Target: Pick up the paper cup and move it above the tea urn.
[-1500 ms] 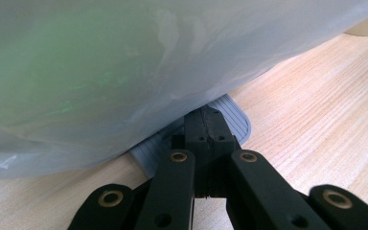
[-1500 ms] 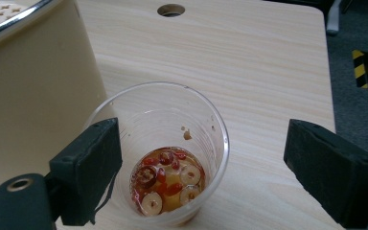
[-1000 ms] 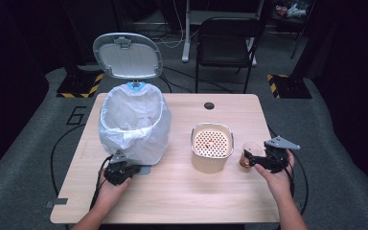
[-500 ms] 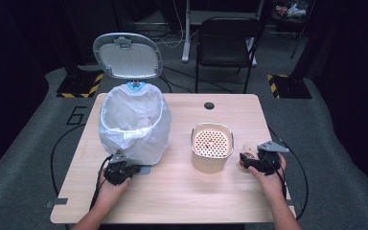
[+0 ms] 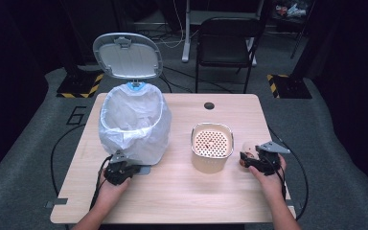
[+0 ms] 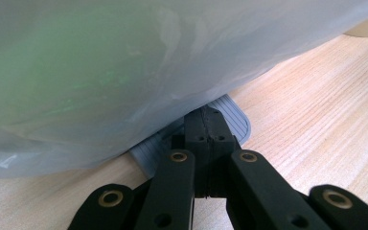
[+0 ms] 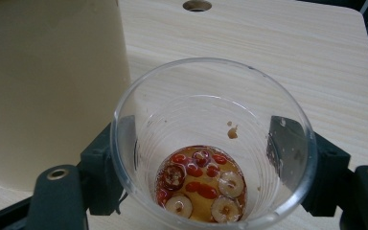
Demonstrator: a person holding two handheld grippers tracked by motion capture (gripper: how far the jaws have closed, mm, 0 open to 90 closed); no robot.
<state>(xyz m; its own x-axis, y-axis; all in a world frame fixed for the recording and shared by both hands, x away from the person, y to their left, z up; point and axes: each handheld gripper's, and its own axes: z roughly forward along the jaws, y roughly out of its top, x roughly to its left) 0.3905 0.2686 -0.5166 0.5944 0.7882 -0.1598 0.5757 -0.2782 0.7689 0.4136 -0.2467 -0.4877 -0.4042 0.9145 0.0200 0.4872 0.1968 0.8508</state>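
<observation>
Now my right gripper [image 7: 211,158] has been closing around the upright cup [image 7: 211,143], beside the strainer [image 5: 212,146] on its left; my left gripper [image 6: 210,127] stays clenched on the bin pedal [image 6: 232,117].

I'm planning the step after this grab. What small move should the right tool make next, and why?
Probably lift the clear cup straight up, level. The right tool has been closing its jaws around the cup, which holds liquid and fruit slices, so tilting early may spill. The strainer container stands right beside it, and the left tool presses the pedal, keeping the bin lid open.
</observation>
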